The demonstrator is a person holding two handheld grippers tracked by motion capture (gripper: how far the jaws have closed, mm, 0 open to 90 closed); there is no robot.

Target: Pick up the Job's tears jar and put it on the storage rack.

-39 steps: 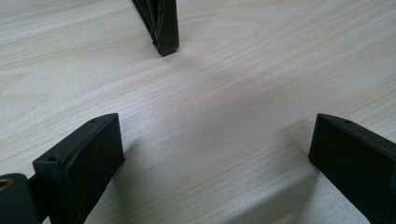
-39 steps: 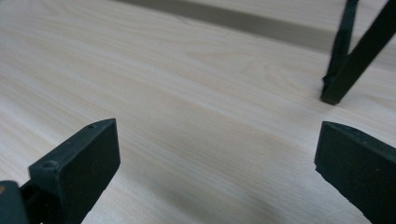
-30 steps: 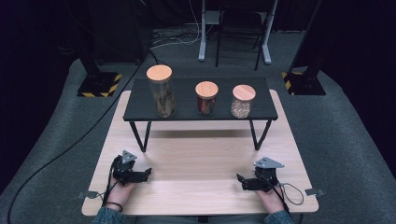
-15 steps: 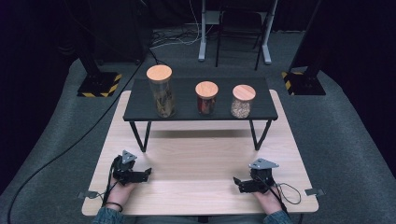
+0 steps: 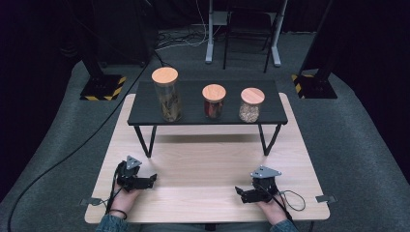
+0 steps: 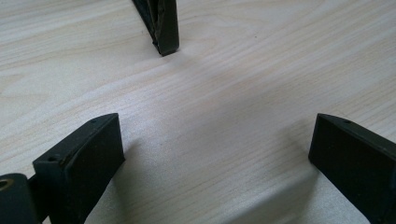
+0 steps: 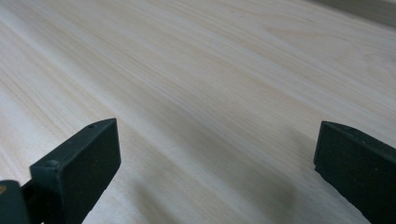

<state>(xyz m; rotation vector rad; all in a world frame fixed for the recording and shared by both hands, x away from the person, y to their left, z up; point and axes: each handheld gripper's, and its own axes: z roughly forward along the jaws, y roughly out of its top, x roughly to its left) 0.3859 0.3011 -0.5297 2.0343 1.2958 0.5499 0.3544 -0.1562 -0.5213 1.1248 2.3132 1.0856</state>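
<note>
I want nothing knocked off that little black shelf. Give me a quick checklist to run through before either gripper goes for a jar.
1. Left gripper open and holding nothing: ok, jaws wide apart over bare wood.
2. Right gripper open and holding nothing: ok, jaws wide apart.
3. Tall jar, middle jar and right jar upright with wooden lids on: ok.
4. Jars apart from one another, gaps between them: ok.
5. Black shelf standing on its legs on the wooden table: ok.
6. Lids seated tight: cannot tell.
</note>
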